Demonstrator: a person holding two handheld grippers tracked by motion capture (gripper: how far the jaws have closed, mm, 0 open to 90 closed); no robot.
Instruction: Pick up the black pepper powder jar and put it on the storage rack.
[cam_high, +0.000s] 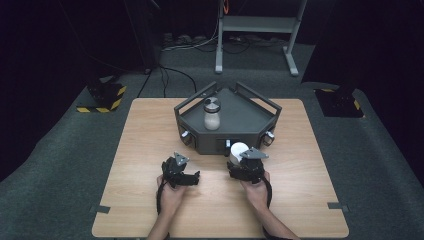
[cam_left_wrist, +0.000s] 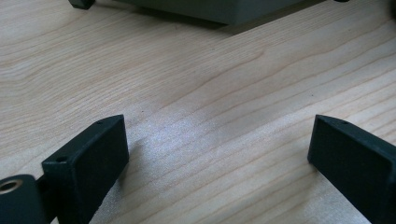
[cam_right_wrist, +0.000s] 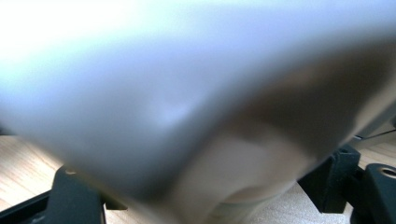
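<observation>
A dark grey angular tray (cam_high: 252, 131) with rail handles stands at the middle back of the wooden table. Upright inside it is a clear jar (cam_high: 212, 115) with pale contents and a grey lid. Just in front of the tray, my right gripper (cam_high: 240, 159) is shut on a white round container (cam_high: 238, 149). In the right gripper view that white container (cam_right_wrist: 177, 93) looms large and blurred between the two black jaws of my right gripper (cam_right_wrist: 205, 191). My left gripper (cam_high: 189, 176) rests low over bare wood to the left. In its own view my left gripper (cam_left_wrist: 219, 154) stands open with nothing between the jaws.
The table (cam_high: 150, 130) has bare wood left, right and in front of the tray. The tray's front corner (cam_left_wrist: 224, 11) lies just ahead of the left jaws. On the floor behind stand a metal frame (cam_high: 255, 25) and two striped bases (cam_high: 102, 97) (cam_high: 340, 100).
</observation>
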